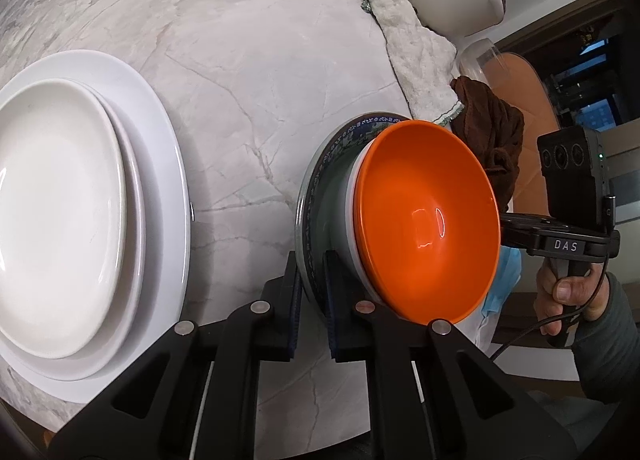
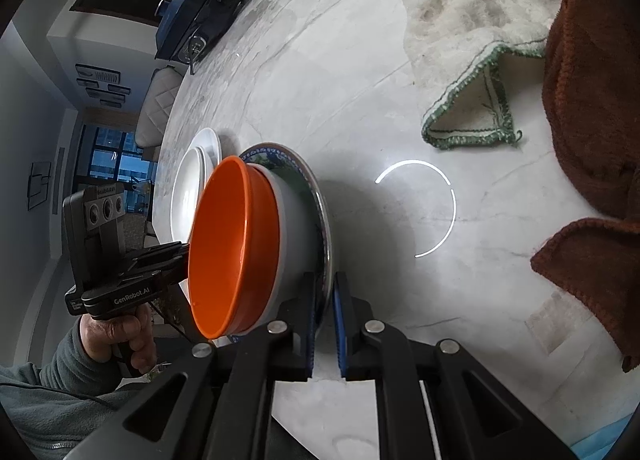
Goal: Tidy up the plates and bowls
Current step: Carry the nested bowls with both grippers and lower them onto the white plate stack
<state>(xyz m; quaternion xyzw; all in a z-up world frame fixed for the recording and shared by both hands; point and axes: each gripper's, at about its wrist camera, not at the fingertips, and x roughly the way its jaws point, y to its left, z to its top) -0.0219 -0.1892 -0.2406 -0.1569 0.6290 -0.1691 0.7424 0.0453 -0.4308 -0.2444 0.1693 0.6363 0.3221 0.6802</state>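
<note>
Both grippers (image 1: 311,300) (image 2: 325,324) pinch the patterned plate (image 1: 320,163); orange bowl (image 1: 432,219) opening up.

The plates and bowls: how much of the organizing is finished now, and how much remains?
Done: two white plates sit stacked on the marble table, and the orange bowl is nested in a white bowl on the patterned plate. In hand: both tongs, left and right, grip that plate's rim. Left: probably joining the two stacks.

Orange bowl (image 1: 428,219) on patterned plate (image 1: 320,187), white plates (image 1: 80,219) stacked
</note>
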